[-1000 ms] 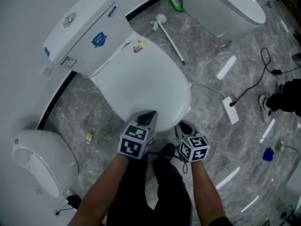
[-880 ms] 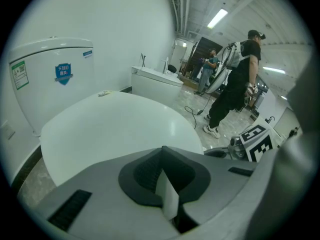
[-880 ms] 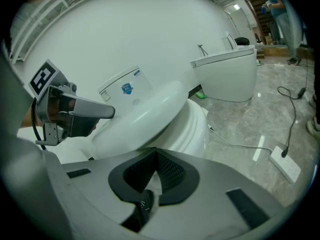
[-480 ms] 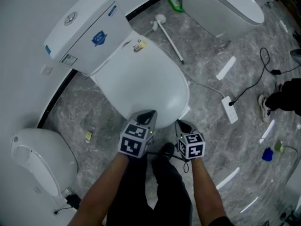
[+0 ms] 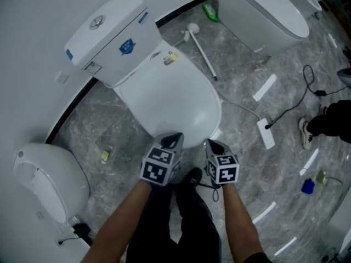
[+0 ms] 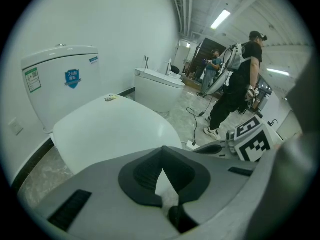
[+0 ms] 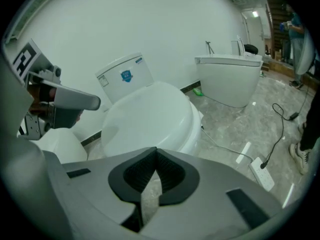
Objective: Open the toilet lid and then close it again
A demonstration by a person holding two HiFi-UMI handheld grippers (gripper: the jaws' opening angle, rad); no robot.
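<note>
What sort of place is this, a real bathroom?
Likely a showroom or test hall, not a working bathroom. A closed toilet, a second toilet and a third toilet stand apart on one open marble-patterned floor, and a power strip with cables lies among them.

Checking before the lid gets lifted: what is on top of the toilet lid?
A small yellowish tag lies on the closed toilet lid, near the hinge. The rest of its top looks bare. The seat and bowl beneath are covered.
</note>
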